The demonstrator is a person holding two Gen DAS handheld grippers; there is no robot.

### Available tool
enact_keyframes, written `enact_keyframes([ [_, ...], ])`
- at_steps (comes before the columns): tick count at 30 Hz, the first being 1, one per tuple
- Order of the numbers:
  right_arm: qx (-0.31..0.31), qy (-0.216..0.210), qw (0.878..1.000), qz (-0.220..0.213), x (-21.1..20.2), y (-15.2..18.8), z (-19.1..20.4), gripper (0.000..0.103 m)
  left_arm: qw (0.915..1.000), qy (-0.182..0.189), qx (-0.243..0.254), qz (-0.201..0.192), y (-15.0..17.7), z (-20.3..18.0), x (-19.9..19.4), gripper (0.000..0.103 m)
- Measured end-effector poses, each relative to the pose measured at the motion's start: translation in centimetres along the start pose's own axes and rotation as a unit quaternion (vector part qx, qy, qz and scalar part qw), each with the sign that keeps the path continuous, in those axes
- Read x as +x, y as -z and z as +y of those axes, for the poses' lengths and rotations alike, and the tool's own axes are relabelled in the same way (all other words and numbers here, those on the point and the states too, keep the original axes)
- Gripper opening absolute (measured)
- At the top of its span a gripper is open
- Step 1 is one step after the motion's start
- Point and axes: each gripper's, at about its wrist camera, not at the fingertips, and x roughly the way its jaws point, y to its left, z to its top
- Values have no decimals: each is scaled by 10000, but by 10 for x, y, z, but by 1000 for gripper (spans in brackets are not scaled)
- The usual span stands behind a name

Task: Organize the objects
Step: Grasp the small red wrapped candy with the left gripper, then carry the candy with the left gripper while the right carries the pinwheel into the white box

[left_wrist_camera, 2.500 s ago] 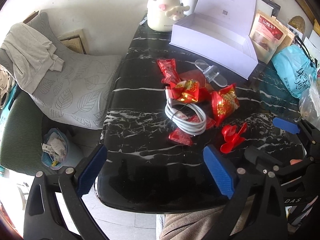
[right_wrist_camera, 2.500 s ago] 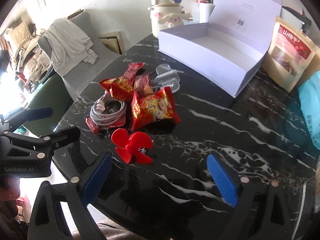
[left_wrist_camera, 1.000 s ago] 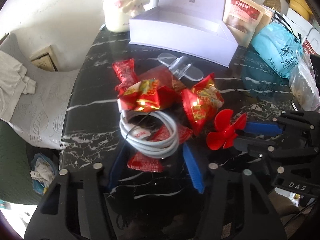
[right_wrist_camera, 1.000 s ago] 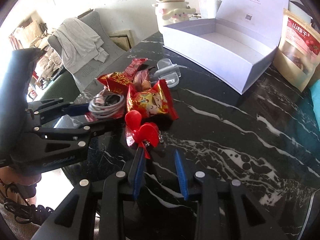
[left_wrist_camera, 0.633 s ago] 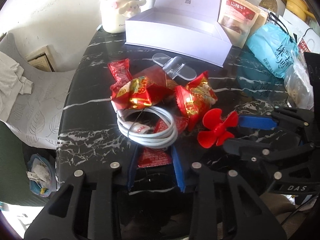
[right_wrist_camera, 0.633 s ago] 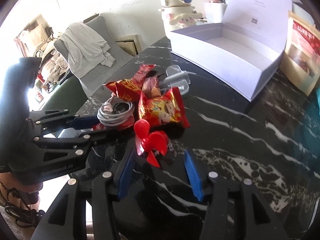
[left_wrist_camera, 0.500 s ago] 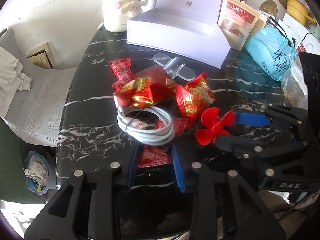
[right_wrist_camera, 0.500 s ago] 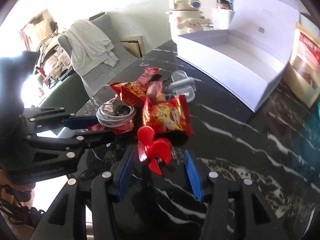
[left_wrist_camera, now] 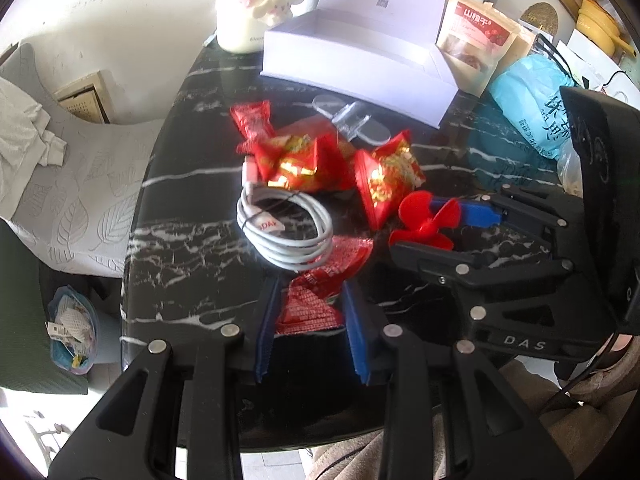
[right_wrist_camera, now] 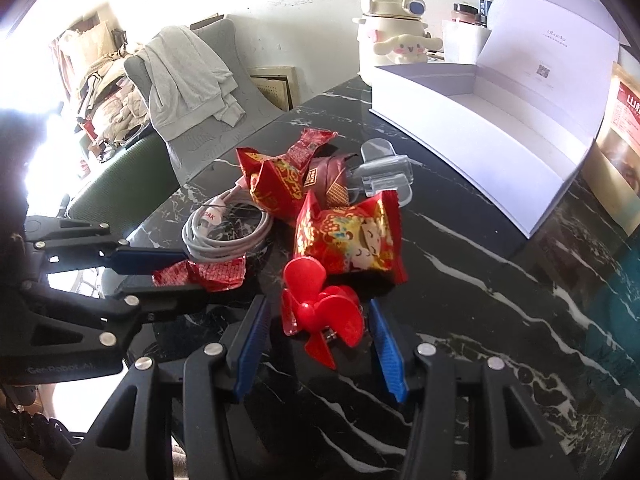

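My left gripper (left_wrist_camera: 310, 286) is shut on a flat red sachet (left_wrist_camera: 316, 296) near the front edge of the black marble table (left_wrist_camera: 192, 280); the right wrist view shows the sachet (right_wrist_camera: 204, 274) clamped between its fingers. My right gripper (right_wrist_camera: 317, 301) stands open around a red plastic propeller (right_wrist_camera: 320, 316), with slivers of table showing between blades and pads. Just behind lie a coiled white cable (left_wrist_camera: 284, 228), two red-gold snack packets (left_wrist_camera: 384, 176), a red candy (left_wrist_camera: 252, 120) and a clear plastic clip (left_wrist_camera: 352, 120). An open white box (left_wrist_camera: 360, 64) stands further back.
A cream kettle with a cartoon dog (left_wrist_camera: 256, 12), a fruit pouch (left_wrist_camera: 476, 36) and a blue bag (left_wrist_camera: 532, 100) crowd the table's back and right. Left of the table are a grey-cushioned chair (left_wrist_camera: 72, 184) and a small bin (left_wrist_camera: 72, 328).
Both grippers came forward from the table's front edge. The left one closed onto the red sachet. The right one's jaws narrowed at the propeller, then widened around it.
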Motion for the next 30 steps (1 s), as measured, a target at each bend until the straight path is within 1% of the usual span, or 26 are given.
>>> enact_keyframes([
  [2,-8,5,10000,-30,0,1,0,45,10000,-7,-30,60,2,0,3,31],
  [3,-20,2,10000,-51,-1,2,0,40,10000,-11,-36,50,2,0,3,31],
  [4,-15,-58,10000,-76,-2,3,0,38,10000,-8,-37,17,3,0,3,31],
  [6,43,-180,9998,-116,-3,6,-2,37,10000,-11,-29,12,2,0,4,31],
  [9,67,-189,9997,-143,-6,8,-2,36,10000,-51,50,-6,1,-3,6,32],
  [10,82,-202,9996,-152,-6,9,-2,33,9999,-74,94,-13,0,-5,7,33],
  [13,165,-228,9994,-195,-8,11,-4,32,9991,-226,362,1,-1,-15,10,39],
  [15,176,-213,9994,-214,-11,13,-4,31,9978,-381,547,2,0,-23,12,41],
  [17,220,-212,9993,-234,-13,15,-5,30,9979,-360,538,-17,-1,-24,12,41],
  [18,258,-227,9991,-239,-14,16,-7,30,9981,-355,500,-28,-1,-23,12,39],
  [19,303,-254,9989,-236,-15,17,-8,30,9985,-324,443,-48,-1,-22,11,31],
  [21,368,-267,9987,-237,-18,20,-11,30,9998,-6,188,-42,-1,-16,9,23],
  [23,388,-222,9987,-260,-21,22,-13,30,9997,244,-76,-3,-2,-10,8,21],
  [27,425,-177,9984,-326,-32,27,-17,30,9997,202,-97,-26,1,-16,4,18],
  [30,430,-144,9983,-375,-38,30,-20,30,9997,253,-62,-27,3,-24,1,15],
])
